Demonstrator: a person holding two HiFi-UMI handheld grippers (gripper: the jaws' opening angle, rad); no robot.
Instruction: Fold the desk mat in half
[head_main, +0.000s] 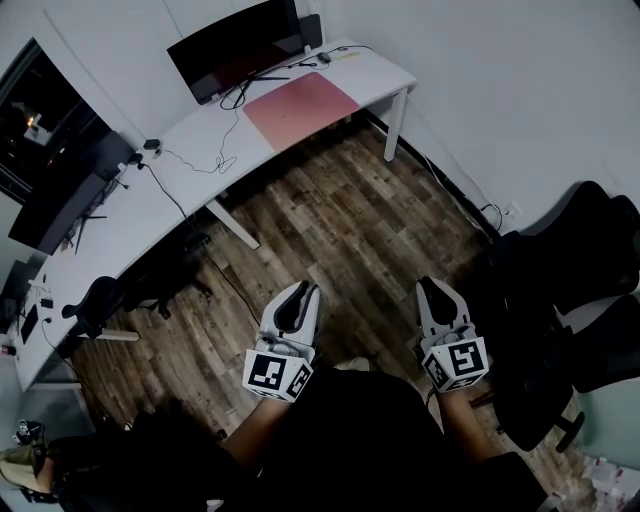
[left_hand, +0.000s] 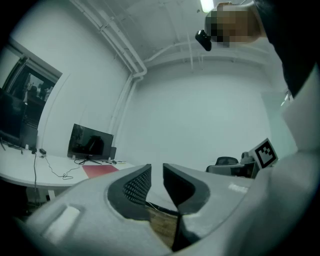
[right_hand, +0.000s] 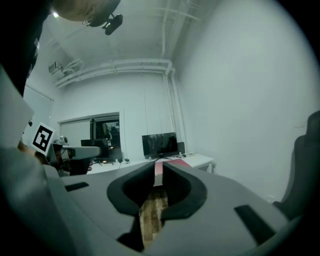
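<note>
On the far white tabletop (head_main: 190, 150), just in front of a dark monitor (head_main: 235, 45), the pink desk mat (head_main: 300, 108) lies flat and unfolded. Both tools are held well apart from it, over the wood floor (head_main: 340, 220). Left tool (head_main: 304, 290) — jaws a narrow gap apart, nothing between. Right tool (head_main: 431, 284) — jaws all but closed, empty. Black chair (head_main: 570, 280) stands near the right tool.

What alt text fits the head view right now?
The left gripper and right gripper hang empty over the wood floor, far from the white desk. The pink desk mat lies flat on it, unfolded, in front of a dark monitor.
</note>
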